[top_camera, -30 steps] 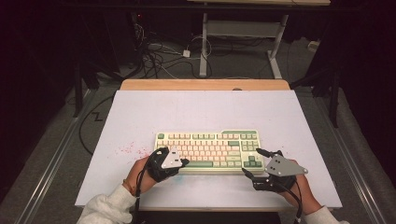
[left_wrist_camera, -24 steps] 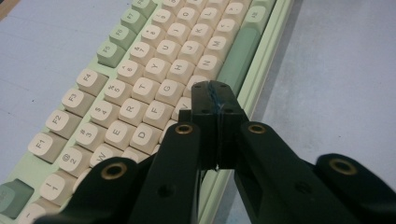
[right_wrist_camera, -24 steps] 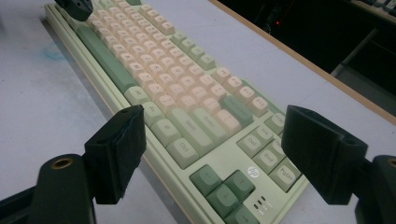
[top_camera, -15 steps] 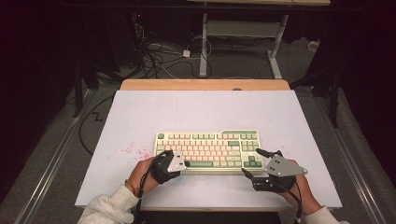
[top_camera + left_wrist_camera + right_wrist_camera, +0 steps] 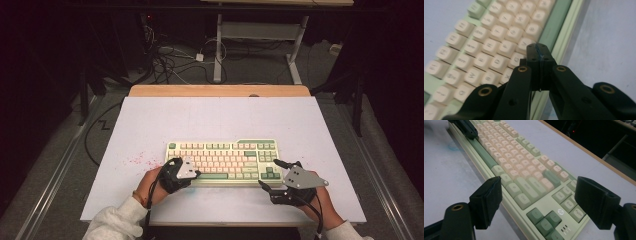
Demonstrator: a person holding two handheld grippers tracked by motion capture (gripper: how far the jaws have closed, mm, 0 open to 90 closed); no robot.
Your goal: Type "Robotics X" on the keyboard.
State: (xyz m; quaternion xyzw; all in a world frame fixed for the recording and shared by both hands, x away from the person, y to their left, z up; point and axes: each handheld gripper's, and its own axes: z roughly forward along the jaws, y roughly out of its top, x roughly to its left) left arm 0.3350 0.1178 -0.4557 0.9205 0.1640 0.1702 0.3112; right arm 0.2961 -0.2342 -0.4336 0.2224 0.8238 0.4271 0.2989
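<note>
Left tool, closed, tips over keyboard; right tool gapes.

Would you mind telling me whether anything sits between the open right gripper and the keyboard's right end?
Nothing visible does. The right gripper has its jaws spread wide at the near right corner of the keyboard, with bare white table around it. The left gripper, shut, is at the keyboard's other end, over its bottom rows.

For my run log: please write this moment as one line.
left tongs: shut, tip over keyboard near front edge | right tongs: open, empty, at keyboard's right end
</note>
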